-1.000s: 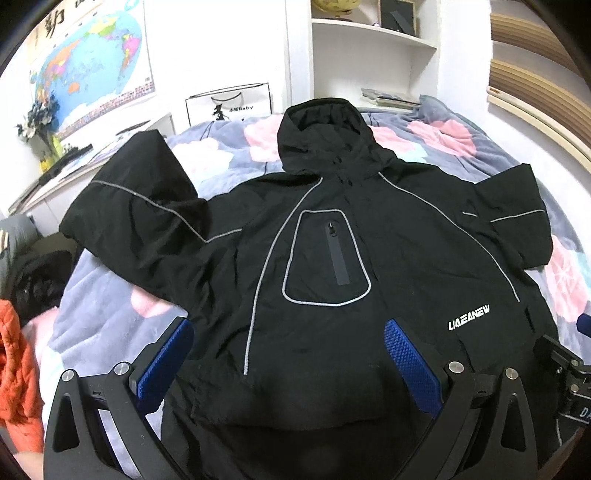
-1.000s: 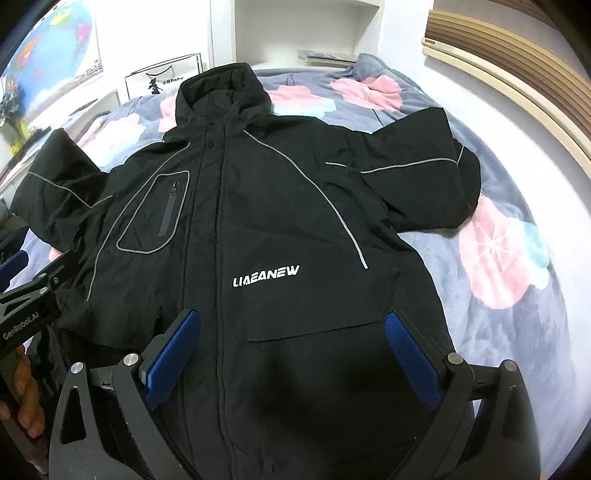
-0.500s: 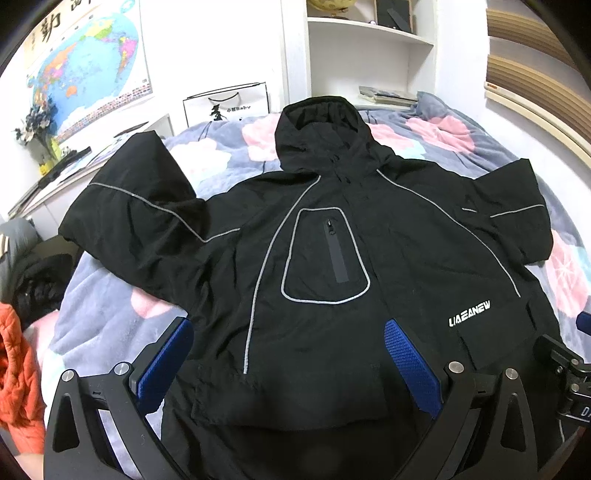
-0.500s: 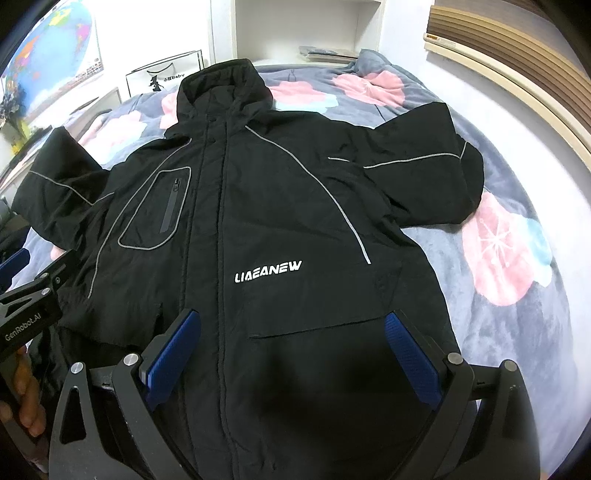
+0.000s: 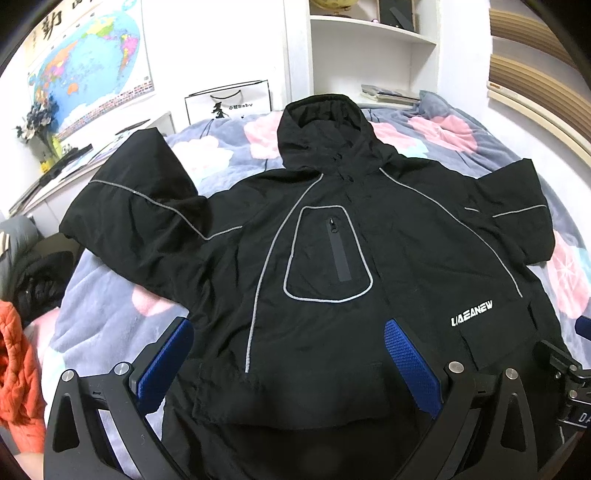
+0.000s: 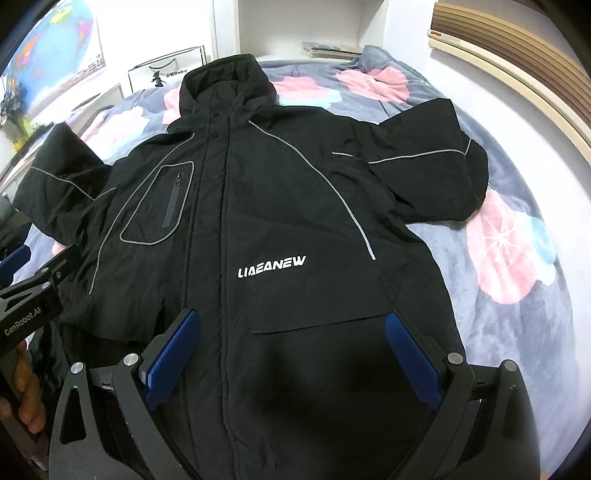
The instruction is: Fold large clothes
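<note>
Bedroom setup: your bed (image 5: 110, 317) fills most of both views, covered in a fuzzy grey-blue blanket (image 6: 517, 332) with big soft pink flower blobs. White wall shelves (image 5: 369, 33) sit behind the head end, a world map (image 5: 88, 62) hangs on the wall to the left, and a white paper bag (image 5: 229, 101) stands against that wall.

Spread flat and face up across the bed is your black jacket (image 5: 332, 280), smooth slightly crinkly shell fabric with thin grey piping. Its long axis runs away from you: hood (image 5: 321, 125) points toward the shelves, hem is nearest you. Both sleeves are splayed out sideways, the left sleeve (image 5: 122, 206) toward the map side and the right sleeve (image 6: 436, 166) toward the slatted wall. White "LIAEANEW" lettering (image 6: 271, 266) sits on one chest panel, a piped pocket with a vertical zipper (image 5: 338, 251) on the other.

An orange quilted garment (image 5: 18, 373) is bunched off the left edge.

Your left tool (image 5: 288, 365) hangs over the hem on the zip-pocket side, jaws spread wide, nothing between the ribbed blue pads (image 5: 413, 365). Your right tool (image 6: 291, 358) is over the hem below the lettering, just as wide open and holding nothing. Whether either touches the fabric, I can't tell.
</note>
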Available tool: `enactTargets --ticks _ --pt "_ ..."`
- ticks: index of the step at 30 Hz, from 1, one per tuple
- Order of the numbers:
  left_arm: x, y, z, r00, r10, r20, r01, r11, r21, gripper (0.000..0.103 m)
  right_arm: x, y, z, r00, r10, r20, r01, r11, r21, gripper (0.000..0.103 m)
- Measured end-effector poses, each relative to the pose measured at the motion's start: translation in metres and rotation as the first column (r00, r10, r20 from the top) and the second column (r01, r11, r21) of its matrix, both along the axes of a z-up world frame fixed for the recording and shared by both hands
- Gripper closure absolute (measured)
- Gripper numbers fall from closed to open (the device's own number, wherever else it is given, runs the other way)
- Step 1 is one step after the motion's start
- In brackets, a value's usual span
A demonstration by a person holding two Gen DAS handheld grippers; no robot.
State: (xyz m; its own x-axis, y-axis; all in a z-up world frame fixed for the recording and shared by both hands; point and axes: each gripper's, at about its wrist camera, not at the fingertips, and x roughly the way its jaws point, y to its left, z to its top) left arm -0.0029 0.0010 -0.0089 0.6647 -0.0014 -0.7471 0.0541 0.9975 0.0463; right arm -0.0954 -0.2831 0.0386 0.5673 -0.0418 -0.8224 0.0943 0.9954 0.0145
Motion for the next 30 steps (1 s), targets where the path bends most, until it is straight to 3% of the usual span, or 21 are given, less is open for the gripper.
enactTargets --ticks 25,30 --pt "-0.003 -0.006 0.000 0.998 -0.060 -0.019 0.060 0.998 -0.027 0.000 0.005 0.002 -0.008 1.000 0.009 -0.024 -0.008 1.000 0.010 0.002" --pt "-0.006 0.008 0.018 0.998 -0.055 -0.022 0.053 0.996 -0.077 0.000 0.005 0.006 -0.011 1.000 0.005 -0.026 -0.006 1.000 -0.025 0.002"
